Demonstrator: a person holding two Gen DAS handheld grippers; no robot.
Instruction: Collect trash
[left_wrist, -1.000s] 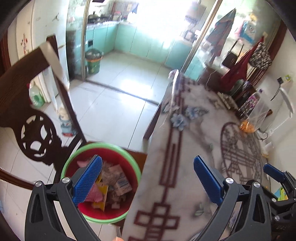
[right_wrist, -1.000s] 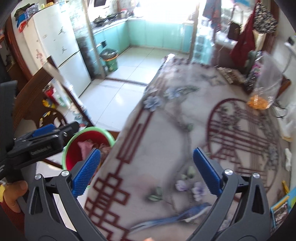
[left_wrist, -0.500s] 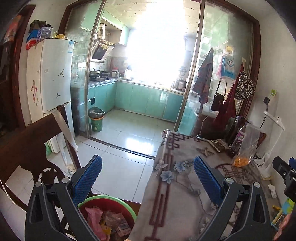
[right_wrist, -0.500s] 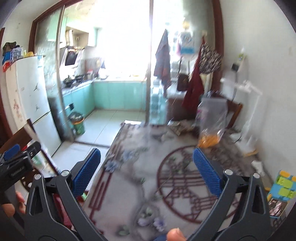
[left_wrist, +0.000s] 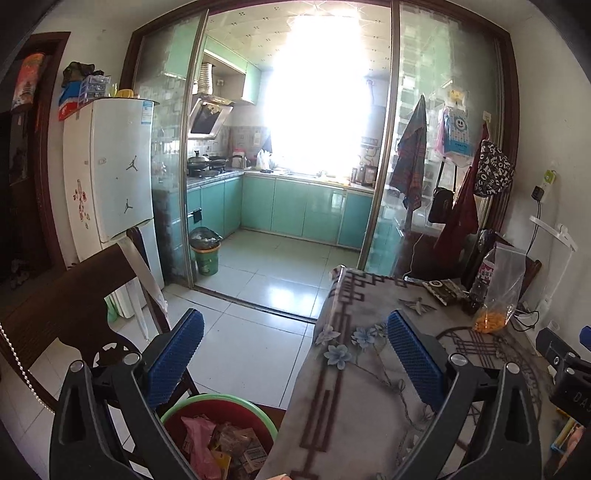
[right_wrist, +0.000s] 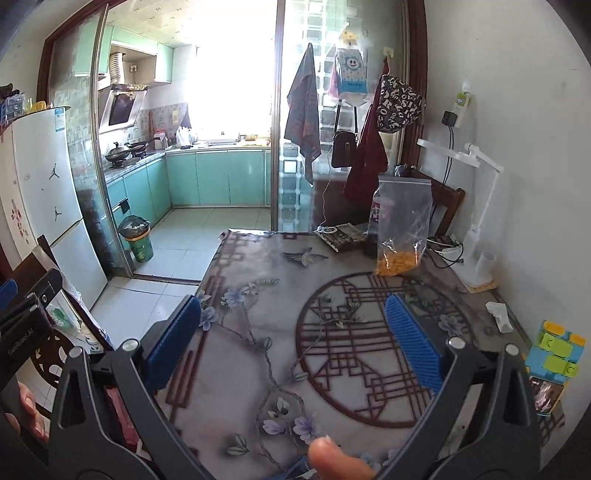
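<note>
We held both grippers, left (left_wrist: 291, 363) and right (right_wrist: 291, 345), fingers spread and empty. The crumpled tissue (right_wrist: 499, 315) lay far right on the counter (right_wrist: 280, 295); light, soft, we judged: pinch its middle.

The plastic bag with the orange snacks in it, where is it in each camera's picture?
Left wrist view: the plastic bag stands at the far right, on the table's back end.
Right wrist view: the same plastic bag sits right of centre, upper half, on the table.
Shared landmark: the green trash can on the kitchen floor.
</note>
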